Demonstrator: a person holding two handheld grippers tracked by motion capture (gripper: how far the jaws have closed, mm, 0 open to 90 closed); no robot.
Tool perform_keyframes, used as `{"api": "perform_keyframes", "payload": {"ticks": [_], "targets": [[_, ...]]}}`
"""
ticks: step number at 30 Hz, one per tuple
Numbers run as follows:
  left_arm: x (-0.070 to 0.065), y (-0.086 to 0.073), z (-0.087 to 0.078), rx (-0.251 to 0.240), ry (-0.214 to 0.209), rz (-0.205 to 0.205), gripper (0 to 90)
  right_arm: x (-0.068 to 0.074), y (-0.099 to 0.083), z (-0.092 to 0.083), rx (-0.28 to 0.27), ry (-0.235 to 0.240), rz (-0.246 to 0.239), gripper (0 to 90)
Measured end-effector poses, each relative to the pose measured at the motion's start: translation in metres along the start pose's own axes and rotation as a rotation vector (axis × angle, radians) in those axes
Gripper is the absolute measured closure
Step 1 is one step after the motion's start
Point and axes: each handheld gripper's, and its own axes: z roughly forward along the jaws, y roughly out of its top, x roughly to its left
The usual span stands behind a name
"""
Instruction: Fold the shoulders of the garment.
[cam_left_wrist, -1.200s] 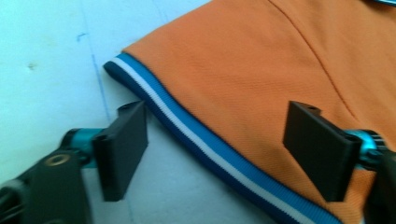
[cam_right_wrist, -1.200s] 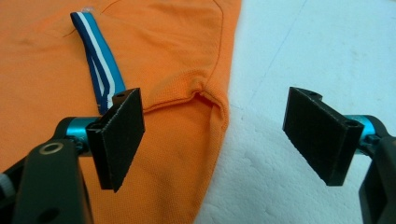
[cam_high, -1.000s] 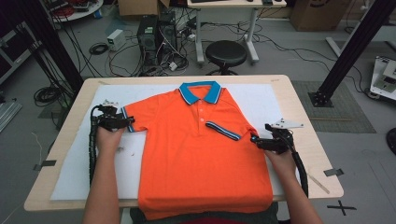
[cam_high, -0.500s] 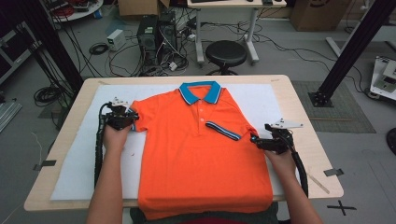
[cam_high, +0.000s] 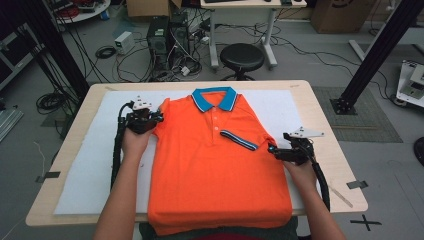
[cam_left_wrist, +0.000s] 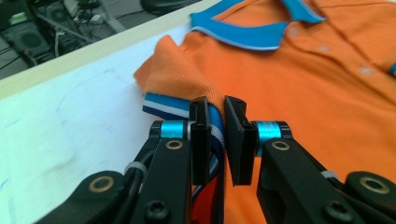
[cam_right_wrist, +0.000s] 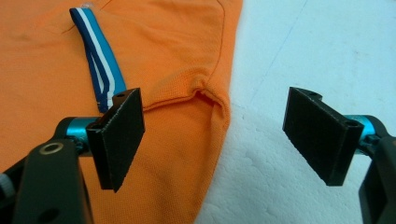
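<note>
- My left gripper (cam_high: 159, 116) sat at about ten o'clock on the worktop (cam_high: 325, 130), at the polo shirt's (cam_high: 215, 170) sleeve on that side.
- Its jaws had just been closing, and in the left gripper view (cam_left_wrist: 215, 140) they were pinching the striped sleeve cuff (cam_left_wrist: 168, 106), with a fold of orange cloth bunched up just beyond them.
- From above, that sleeve was lifted and pulled in toward the shirt's body, and its tip stood just beside the blue collar (cam_high: 215, 98) at eleven o'clock of the chest.
- The shirt lay face up on the white sheet (cam_high: 95, 165) that covered the worktop, with its collar toward twelve o'clock and its hem hanging over the near edge at six.
- My right gripper (cam_high: 272, 150) rested at about three o'clock, at the shirt's other side, by the sleeve that was already folded across the chest.
- Its jaws stood spread wide in the right gripper view (cam_right_wrist: 215, 135); one hung over orange cloth, the other over the white sheet, and neither pressed on anything.
- Between them ran the shirt's side edge, with a small pucker in the cloth.
- The striped cuff of the folded sleeve (cam_right_wrist: 100, 70) lay flat on the shirt at about eleven o'clock from those jaws.
- A black stool (cam_high: 242, 56) stood on the floor beyond the worktop's far edge, at twelve o'clock.
</note>
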Motion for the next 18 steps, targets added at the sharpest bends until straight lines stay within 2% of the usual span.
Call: {"api": "perform_keyframes", "payload": {"ticks": [4, 8, 11, 14, 18], "targets": [[-0.015, 0.005, 0.006, 0.004, -0.03, 0.011, 80.6, 0.0, 0.0, 0.0, 0.001, 0.0, -0.002, 21.2], [-0.032, 0.009, 0.012, 0.023, -0.051, 0.056, 80.2, 0.0, 0.0, 0.0, 0.001, 0.0, -0.004, 21.2], [-0.047, 0.013, 0.017, 0.039, -0.084, 0.092, 78.1, 0.0, 0.0, 0.0, 0.004, 0.0, -0.006, 21.2], [-0.056, 0.016, 0.018, 0.031, -0.127, 0.081, 70.1, 0.0, 0.0, 0.0, 0.004, 0.001, -0.005, 21.2], [-0.061, 0.018, 0.021, 0.023, -0.146, 0.069, 64.0, 0.001, 0.0, 0.001, 0.006, 0.002, -0.005, 21.2]]}}
